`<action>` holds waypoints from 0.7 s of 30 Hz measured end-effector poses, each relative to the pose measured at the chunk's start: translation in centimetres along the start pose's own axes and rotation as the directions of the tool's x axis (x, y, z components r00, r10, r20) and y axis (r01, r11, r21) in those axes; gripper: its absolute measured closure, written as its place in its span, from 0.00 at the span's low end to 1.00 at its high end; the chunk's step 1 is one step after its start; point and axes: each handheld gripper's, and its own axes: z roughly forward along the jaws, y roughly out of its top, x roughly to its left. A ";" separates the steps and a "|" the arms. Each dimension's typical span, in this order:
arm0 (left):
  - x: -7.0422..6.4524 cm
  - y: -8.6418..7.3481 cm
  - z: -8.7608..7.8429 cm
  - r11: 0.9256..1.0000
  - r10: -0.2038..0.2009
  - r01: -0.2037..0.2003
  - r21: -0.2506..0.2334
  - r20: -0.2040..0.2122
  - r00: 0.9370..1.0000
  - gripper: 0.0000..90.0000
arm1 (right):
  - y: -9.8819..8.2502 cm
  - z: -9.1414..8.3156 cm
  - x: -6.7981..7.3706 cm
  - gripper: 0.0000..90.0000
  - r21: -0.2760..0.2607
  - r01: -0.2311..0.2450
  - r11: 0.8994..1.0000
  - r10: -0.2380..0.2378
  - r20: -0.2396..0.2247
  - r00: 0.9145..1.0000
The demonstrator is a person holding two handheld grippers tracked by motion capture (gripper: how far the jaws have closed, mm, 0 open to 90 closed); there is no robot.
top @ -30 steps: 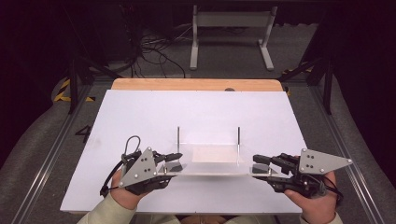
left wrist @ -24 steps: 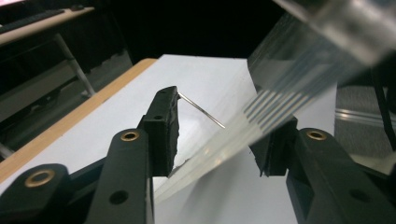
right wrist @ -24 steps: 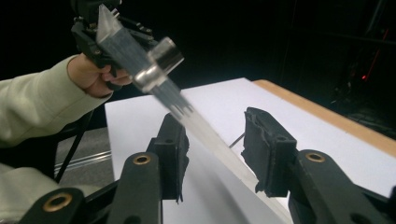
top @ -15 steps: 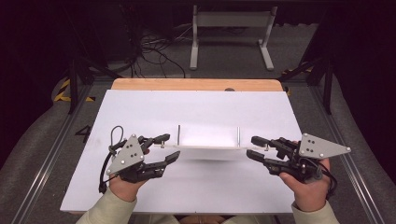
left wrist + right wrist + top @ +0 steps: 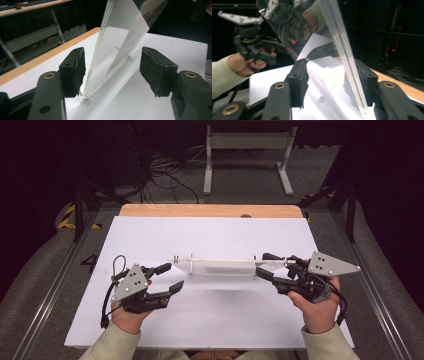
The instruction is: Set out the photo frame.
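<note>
the clear acrylic sheet stand (image 5: 220, 267) could be toppled: left gripper (image 5: 167, 279) is spread open; right gripper (image 5: 265, 265), open around its edge.

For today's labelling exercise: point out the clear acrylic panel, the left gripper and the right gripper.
clear acrylic panel (image 5: 225, 267), high view, middle of its face.
left gripper (image 5: 169, 278), high view, midway between its fingertips.
right gripper (image 5: 264, 263), high view, midway between its fingertips.
</note>
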 end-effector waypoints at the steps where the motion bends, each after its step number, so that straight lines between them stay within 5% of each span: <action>1: 0.1 -0.1 -0.1 1.000 -0.002 0.002 0.002 -0.003 1.000 0.42 | 0.0 0.1 -0.2 0.53 -0.002 0.001 1.000 -0.001 0.011 1.000; 21: 1.4 -4.2 1.3 0.992 -0.056 0.057 0.112 -0.012 0.998 0.36 | -0.6 3.0 -3.9 0.57 -0.048 -0.028 0.998 0.033 0.094 0.995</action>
